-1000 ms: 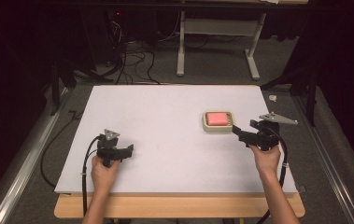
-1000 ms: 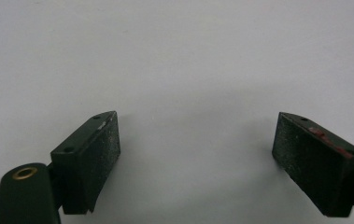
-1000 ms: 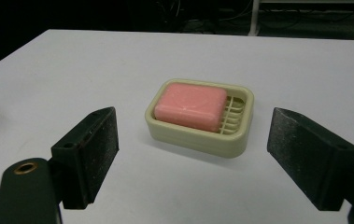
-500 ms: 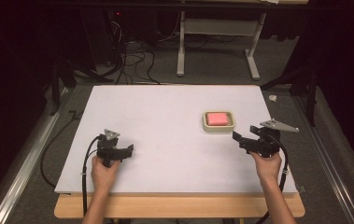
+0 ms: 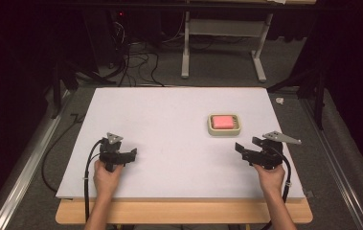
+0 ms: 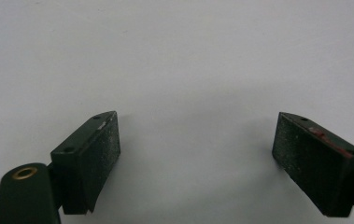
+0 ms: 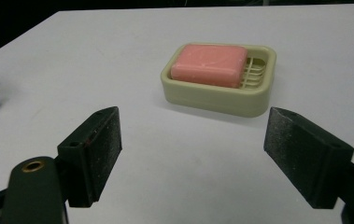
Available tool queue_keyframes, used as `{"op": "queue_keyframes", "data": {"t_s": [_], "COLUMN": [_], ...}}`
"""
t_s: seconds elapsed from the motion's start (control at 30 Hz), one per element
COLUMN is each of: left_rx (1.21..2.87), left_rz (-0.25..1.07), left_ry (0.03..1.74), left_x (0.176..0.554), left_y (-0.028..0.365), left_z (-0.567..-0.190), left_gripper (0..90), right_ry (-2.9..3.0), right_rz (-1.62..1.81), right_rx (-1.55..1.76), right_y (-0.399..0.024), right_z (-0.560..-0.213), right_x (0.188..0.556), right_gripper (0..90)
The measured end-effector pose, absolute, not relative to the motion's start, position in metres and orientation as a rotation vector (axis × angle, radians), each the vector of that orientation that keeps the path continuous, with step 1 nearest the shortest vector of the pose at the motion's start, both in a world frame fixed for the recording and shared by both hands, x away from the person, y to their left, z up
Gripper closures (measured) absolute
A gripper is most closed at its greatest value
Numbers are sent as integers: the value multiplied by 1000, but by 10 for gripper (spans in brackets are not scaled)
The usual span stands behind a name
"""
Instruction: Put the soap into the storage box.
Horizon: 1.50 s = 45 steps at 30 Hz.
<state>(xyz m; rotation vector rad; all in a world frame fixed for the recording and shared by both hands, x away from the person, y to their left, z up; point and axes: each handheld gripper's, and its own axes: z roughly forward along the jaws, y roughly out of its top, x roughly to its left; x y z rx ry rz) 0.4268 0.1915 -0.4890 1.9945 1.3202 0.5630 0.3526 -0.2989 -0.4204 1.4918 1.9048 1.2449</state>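
Left gripper (image 5: 132,154), at 7 o'clock on the white table (image 5: 169,120): jaws apart, holding nothing. Right gripper (image 5: 239,149), at 4 o'clock: jaws apart, holding nothing. Beyond it, at 2 o'clock: beige soap dish (image 7: 221,95) containing pink soap bar (image 7: 209,64).

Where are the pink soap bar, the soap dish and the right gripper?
pink soap bar (image 7: 209,65), right gripper view, its top face
soap dish (image 7: 216,99), right gripper view, its near wall
right gripper (image 5: 244,150), high view, between its jaw tips

Pink soap (image 7: 209,64) hiding part of dish (image 7: 221,100) ribs, forearms cut off below
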Motion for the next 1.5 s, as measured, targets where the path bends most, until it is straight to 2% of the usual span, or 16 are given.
{"op": "queue_keyframes", "data": {"t_s": [0.87, 1.5], "left_rx": [1995, 1995], "left_rz": [562, 562], "left_ry": [1321, 1321], "left_x": [427, 427], "left_y": [191, 191], "left_z": [-489, -489], "left_gripper": [155, 155], "right_ry": [1981, 2064], "right_rz": [1229, 998], "right_rx": [1526, 1522], "right_y": [-276, -258], "right_z": [-457, -482], "right_x": [362, 377], "right_gripper": [232, 239]}}
